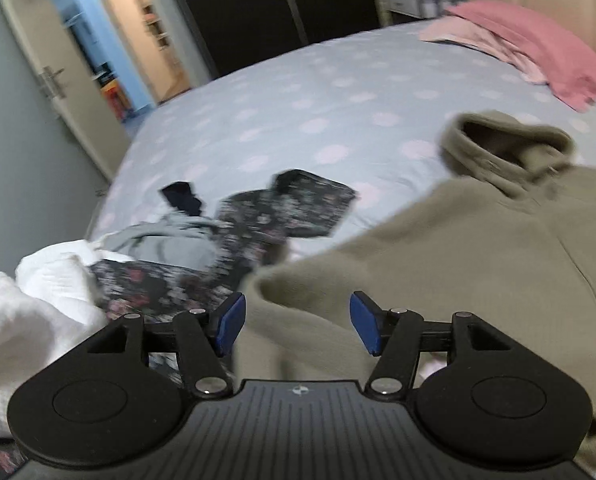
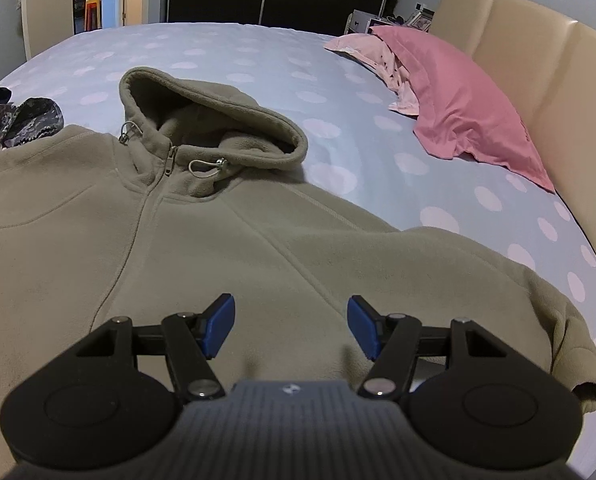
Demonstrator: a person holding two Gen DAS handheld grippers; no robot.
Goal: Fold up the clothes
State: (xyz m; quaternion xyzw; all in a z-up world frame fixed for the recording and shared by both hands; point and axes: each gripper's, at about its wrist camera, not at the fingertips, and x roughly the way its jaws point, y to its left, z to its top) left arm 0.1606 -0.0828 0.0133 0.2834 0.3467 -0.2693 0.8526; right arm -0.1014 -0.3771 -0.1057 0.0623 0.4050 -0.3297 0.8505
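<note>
An olive fleece hoodie (image 2: 226, 248) lies front up on the bed, zip closed, hood (image 2: 202, 120) toward the far side, one sleeve (image 2: 537, 312) stretched to the right. My right gripper (image 2: 290, 326) hovers open over the hoodie's chest with nothing between its blue pads. In the left wrist view the same hoodie (image 1: 457, 264) fills the right half, and my left gripper (image 1: 298, 326) stands open above its left sleeve edge, pads apart and not pinching cloth. That view is motion-blurred.
Left of the hoodie lies a heap of clothes: a dark floral garment (image 1: 266, 224), a grey piece (image 1: 170, 244) and a white textured cloth (image 1: 30, 312). Pink pillows (image 2: 457, 96) rest by the cream headboard (image 2: 537, 80). The dotted bedsheet (image 2: 258, 52) stretches beyond.
</note>
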